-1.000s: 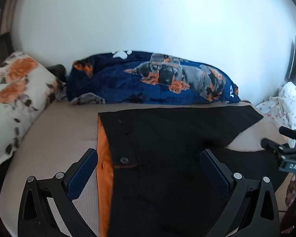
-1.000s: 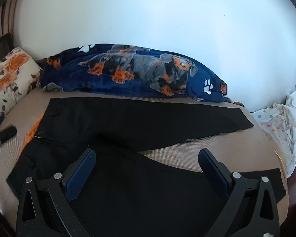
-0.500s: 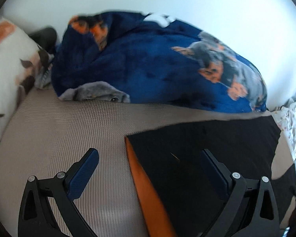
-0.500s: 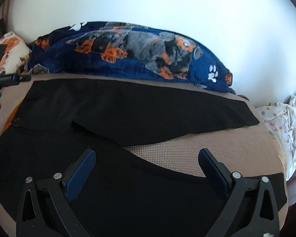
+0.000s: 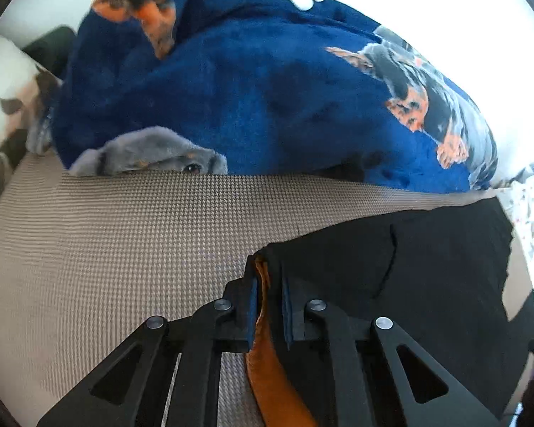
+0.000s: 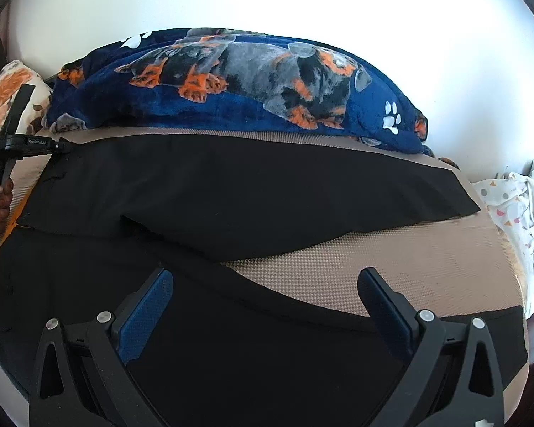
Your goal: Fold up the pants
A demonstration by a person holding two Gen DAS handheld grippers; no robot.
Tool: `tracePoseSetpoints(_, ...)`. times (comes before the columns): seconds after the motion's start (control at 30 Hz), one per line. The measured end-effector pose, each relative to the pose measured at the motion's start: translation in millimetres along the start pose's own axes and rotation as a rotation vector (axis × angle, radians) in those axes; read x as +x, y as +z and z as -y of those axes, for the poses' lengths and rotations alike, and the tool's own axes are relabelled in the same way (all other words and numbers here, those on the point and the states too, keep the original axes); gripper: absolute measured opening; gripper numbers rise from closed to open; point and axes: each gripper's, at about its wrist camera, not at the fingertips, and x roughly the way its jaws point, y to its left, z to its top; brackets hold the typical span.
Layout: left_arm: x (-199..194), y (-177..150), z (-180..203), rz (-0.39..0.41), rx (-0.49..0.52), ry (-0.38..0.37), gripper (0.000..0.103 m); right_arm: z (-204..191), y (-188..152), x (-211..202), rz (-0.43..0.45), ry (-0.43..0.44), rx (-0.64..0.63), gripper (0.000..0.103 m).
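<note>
At the far left of the right wrist view a white pillow with an orange flower print [image 6: 7, 89] lies against the wall; just beside it a hand [image 6: 0, 197] holds the left gripper [image 5: 268, 306], whose jaws have just been closing and now pinch the far corner of the waistband, with its orange lining [image 5: 267, 366] showing between the pads; the grip sits right at the corner and looks shallow. The black fabric pants [image 6: 249, 192] lie flat on the beige woven bed cover [image 6: 391, 259], waist to the left, the two legs running right and splayed apart in a V with bare cover between them; behind them a dark blue fleece blanket printed with dogs [image 6: 249, 85] is heaped along the wall. The right gripper [image 6: 267, 306] hovers over the near leg with its jaws wide and nothing between them. At the far right a white cloth with small coloured shapes [image 6: 516, 206] spills at the bed's edge.

Risks, as I judge them: the thin corner hold may slip once the waist is lifted, since the cloth's weight pulls against it; the pads may have caught only the lining, so the outer layer would sag; lifting with one hand alone could drag the legs askew; a fold toward the wall could snag the blanket.
</note>
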Motion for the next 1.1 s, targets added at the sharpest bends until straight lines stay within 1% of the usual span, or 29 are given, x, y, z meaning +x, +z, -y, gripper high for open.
tracePoseSetpoints(0.07,-12,-6,11,0.034,0.011,0.000,0.010,1,0,0,-0.002,0.006,0.005,0.102)
tracePoseSetpoints(0.1,-18,-7,15,0.048,0.013,-0.006,0.010,4,2,1,-0.006,0.022,0.010,0.102)
tracePoseSetpoints(0.17,-41,-11,26,0.098,0.012,-0.030,0.010,12,6,2,-0.009,0.064,0.030,0.102)
tracePoseSetpoints(0.23,-71,-16,38,0.153,0.013,-0.068,0.010,28,13,5,-0.022,0.152,0.084,0.103)
tracePoseSetpoints(0.27,-91,-23,50,0.192,0.033,-0.079,0.010,38,17,8,-0.033,0.214,0.122,0.103)
tracePoseSetpoints(0.3,-108,-29,61,0.221,0.056,-0.085,0.010,53,24,13,-0.048,0.306,0.189,0.103)
tracePoseSetpoints(0.33,-123,-36,71,0.251,0.076,-0.097,0.010,66,29,18,-0.053,0.370,0.250,0.103)
tracePoseSetpoints(0.37,-133,-40,81,0.272,0.088,-0.105,0.010,74,33,21,-0.057,0.411,0.294,0.103)
tracePoseSetpoints(0.4,-149,-50,91,0.297,0.107,-0.119,0.010,89,40,30,-0.071,0.479,0.373,0.103)
tracePoseSetpoints(0.43,-162,-61,100,0.314,0.118,-0.136,0.010,98,45,37,-0.087,0.516,0.421,0.103)
tracePoseSetpoints(0.47,-167,-65,109,0.323,0.125,-0.145,0.010,105,52,43,-0.099,0.551,0.458,0.103)
tracePoseSetpoints(0.53,-181,-86,123,0.338,0.148,-0.159,0.010,109,64,52,-0.106,0.603,0.490,0.103)
tracePoseSetpoints(0.57,-188,-99,130,0.341,0.160,-0.165,0.010,108,70,55,-0.112,0.627,0.495,0.103)
tracePoseSetpoints(0.67,-192,-123,146,0.337,0.174,-0.167,0.010,101,84,69,-0.137,0.710,0.515,0.103)
tracePoseSetpoints(0.7,-194,-132,149,0.331,0.170,-0.171,0.010,97,90,79,-0.164,0.741,0.538,0.103)
tracePoseSetpoints(0.8,-194,-149,151,0.307,0.141,-0.190,0.010,90,98,107,-0.216,0.777,0.585,0.101)
tracePoseSetpoints(0.87,-193,-157,152,0.297,0.127,-0.193,0.010,84,103,127,-0.255,0.775,0.614,0.099)
tracePoseSetpoints(0.9,-193,-159,151,0.292,0.118,-0.196,0.010,79,106,140,-0.288,0.783,0.637,0.095)
tracePoseSetpoints(0.97,-191,-162,150,0.285,0.102,-0.196,0.010,71,113,162,-0.332,0.800,0.659,0.077)
tracePoseSetpoints(1.0,-189,-162,148,0.280,0.094,-0.192,0.010,68,113,167,-0.351,0.798,0.649,0.043)
tracePoseSetpoints(1.03,-188,-161,145,0.273,0.085,-0.186,0.010,63,113,171,-0.366,0.783,0.641,0.004)
tracePoseSetpoints(1.07,-186,-161,144,0.268,0.077,-0.183,0.010,61,111,171,-0.376,0.772,0.638,0.008)
tracePoseSetpoints(1.1,-186,-161,140,0.263,0.066,-0.177,0.010,58,106,167,-0.368,0.762,0.628,0.007)
